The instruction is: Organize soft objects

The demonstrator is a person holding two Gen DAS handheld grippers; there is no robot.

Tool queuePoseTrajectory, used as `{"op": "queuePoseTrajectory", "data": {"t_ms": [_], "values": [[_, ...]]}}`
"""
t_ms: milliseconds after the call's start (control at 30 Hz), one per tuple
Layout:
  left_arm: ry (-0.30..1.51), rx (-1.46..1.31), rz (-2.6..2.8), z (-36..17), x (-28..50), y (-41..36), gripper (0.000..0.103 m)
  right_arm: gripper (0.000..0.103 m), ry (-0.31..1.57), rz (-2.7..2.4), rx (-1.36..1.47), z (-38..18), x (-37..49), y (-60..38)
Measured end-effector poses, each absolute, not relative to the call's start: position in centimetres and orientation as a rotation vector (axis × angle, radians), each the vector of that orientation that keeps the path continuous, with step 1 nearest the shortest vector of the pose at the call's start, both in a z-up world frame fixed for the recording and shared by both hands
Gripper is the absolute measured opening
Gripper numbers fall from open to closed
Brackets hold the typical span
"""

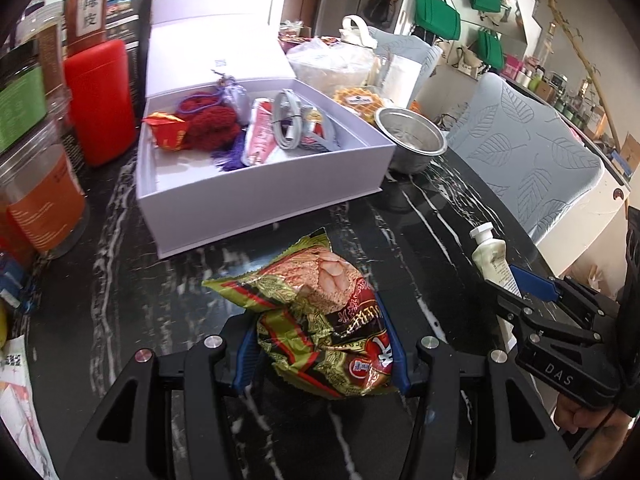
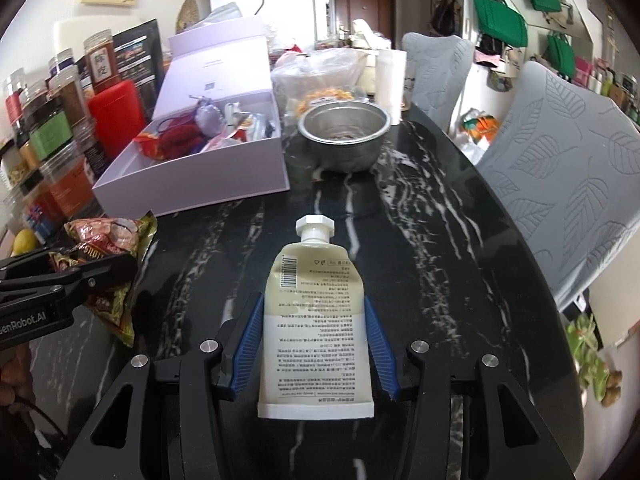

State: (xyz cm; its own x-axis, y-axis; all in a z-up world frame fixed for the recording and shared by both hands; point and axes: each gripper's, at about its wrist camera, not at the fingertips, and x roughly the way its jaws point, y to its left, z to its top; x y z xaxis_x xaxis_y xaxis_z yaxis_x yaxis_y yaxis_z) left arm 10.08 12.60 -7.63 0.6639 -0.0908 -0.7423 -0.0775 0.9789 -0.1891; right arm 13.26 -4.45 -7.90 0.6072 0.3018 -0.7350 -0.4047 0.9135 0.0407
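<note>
The snack packet's (image 1: pixel 320 312) lower end sits hidden behind the left gripper's (image 1: pixel 320 354) blue pads. In the right wrist view, the tube's (image 2: pixel 316 320) small print is too fine to read. The white box's (image 1: pixel 256 196) contents overlap, so what lies underneath stays unseen. Jars (image 1: pixel 40 184) at the left edge are cut off.

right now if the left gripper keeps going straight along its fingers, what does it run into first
Probably the white open box: its front wall lies straight ahead of the left gripper, beyond the snack bag it holds. Only bare black marble table shows between, though depth is unclear.
</note>
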Motion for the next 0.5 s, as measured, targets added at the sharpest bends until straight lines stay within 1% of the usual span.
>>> {"op": "queuePoseTrajectory", "data": {"t_ms": [500], "values": [[0.818, -0.228, 0.065, -6.8, 7.2, 15.3, 0.052, 0.050, 0.811, 0.531, -0.141, -7.3, 10.8, -1.0]]}}
